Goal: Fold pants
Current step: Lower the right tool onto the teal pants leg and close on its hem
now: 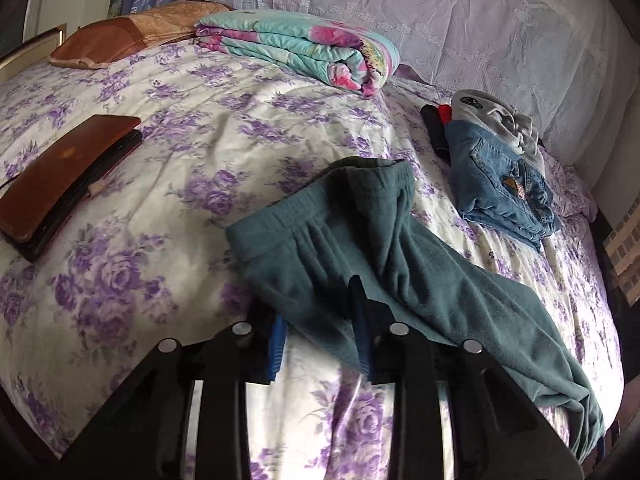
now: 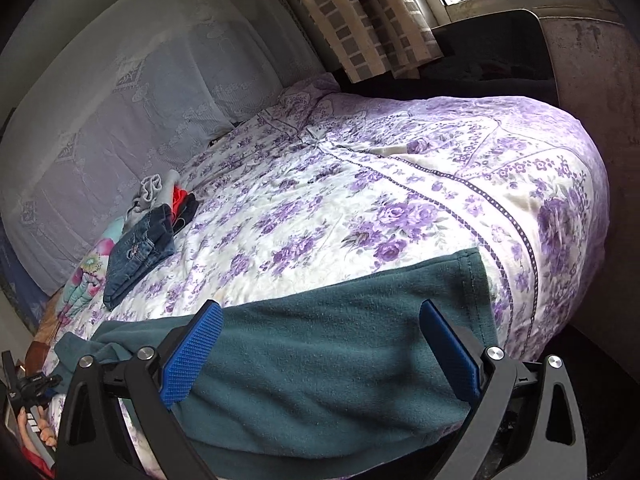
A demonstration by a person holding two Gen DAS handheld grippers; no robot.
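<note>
Teal fleece pants (image 1: 384,248) lie on the bed with the elastic waistband toward the far side and the legs trailing right toward the bed edge. My left gripper (image 1: 320,328) is open, its blue pads (image 1: 277,350) on either side of the pants' near edge by the hip; cloth lies between the jaws. In the right wrist view the leg end and hem of the pants (image 2: 340,360) lie near the bed's edge. My right gripper (image 2: 320,344) is wide open, its blue pads (image 2: 192,352) straddling the leg.
The bed has a purple-flowered cover (image 1: 168,152). A folded floral quilt (image 1: 304,48), a brown pillow (image 1: 120,36), a brown flat case (image 1: 64,184) and a pile with folded jeans (image 1: 500,184) lie on it. The jeans pile (image 2: 140,248) sits at the left. A window and curtain (image 2: 372,24) stand beyond.
</note>
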